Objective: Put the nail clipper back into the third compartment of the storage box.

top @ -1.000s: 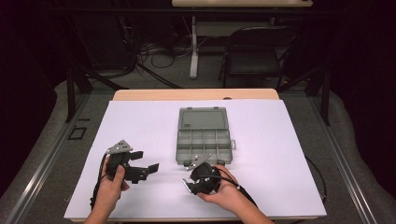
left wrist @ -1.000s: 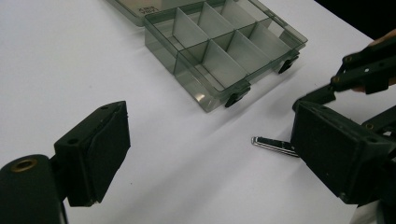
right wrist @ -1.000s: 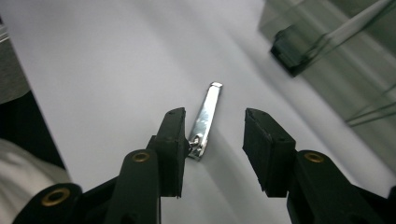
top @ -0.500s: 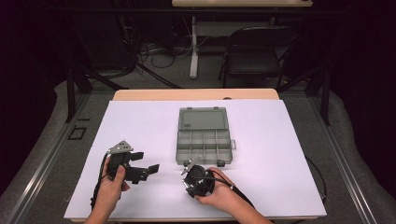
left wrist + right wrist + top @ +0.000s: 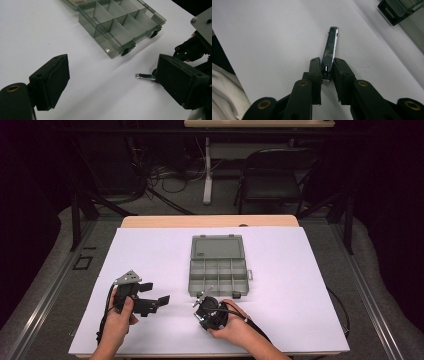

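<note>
At lower centre, the nail clipper (image 5: 330, 51) is clamped by the closing right gripper (image 5: 327, 75), seemingly for the open organizer box (image 5: 218, 266), while the left gripper (image 5: 152, 295), jaws apart, is held aside.

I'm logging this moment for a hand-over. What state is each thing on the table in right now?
Organizer box: lid open and folded back, compartments look empty, latches undone.
Nail clipper: lying on the white table cover, near end between the right tool's pads.
Right tool: jaws have just been closing, now shut on the nail clipper.
Left tool: jaws wide open, nothing between them.
</note>
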Demonstrator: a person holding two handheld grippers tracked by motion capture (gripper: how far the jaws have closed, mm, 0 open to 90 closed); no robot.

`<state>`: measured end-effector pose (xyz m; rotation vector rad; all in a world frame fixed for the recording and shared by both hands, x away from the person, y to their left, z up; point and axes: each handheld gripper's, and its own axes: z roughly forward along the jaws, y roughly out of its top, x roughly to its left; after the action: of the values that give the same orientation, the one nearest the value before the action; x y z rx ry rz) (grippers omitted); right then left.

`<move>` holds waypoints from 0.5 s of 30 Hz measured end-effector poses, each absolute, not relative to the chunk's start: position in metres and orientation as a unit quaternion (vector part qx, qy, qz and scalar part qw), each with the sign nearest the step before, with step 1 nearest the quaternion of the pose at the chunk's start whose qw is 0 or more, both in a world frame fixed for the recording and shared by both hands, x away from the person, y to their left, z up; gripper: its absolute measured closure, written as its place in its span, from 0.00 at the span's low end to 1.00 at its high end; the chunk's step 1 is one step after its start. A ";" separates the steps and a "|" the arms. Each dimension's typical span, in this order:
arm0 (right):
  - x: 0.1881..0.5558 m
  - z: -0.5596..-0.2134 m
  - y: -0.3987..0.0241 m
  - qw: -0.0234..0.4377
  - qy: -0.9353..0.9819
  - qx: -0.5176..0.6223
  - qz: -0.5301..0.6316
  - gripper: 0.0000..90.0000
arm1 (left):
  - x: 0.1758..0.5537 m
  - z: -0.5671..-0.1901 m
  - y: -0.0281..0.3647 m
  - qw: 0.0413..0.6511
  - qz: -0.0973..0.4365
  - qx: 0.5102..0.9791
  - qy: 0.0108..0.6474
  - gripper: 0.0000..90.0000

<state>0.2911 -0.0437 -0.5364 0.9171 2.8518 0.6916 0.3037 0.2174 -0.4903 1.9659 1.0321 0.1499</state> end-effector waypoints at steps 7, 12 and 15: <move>0.293 -0.536 -0.044 0.026 0.924 0.309 0.223 0.88 | 0.304 -0.491 0.217 0.441 0.059 0.793 0.416 0.13; 0.295 -0.536 -0.045 0.019 0.922 0.317 0.223 0.88 | 0.304 -0.491 0.217 0.441 0.060 0.792 0.417 0.13; 0.295 -0.536 -0.045 0.019 0.921 0.317 0.225 0.88 | 0.304 -0.491 0.217 0.442 0.059 0.792 0.417 0.13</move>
<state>0.2947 -0.0453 -0.5362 0.9841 2.8593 0.6979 0.3038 0.2174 -0.4909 1.9655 1.0349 0.1472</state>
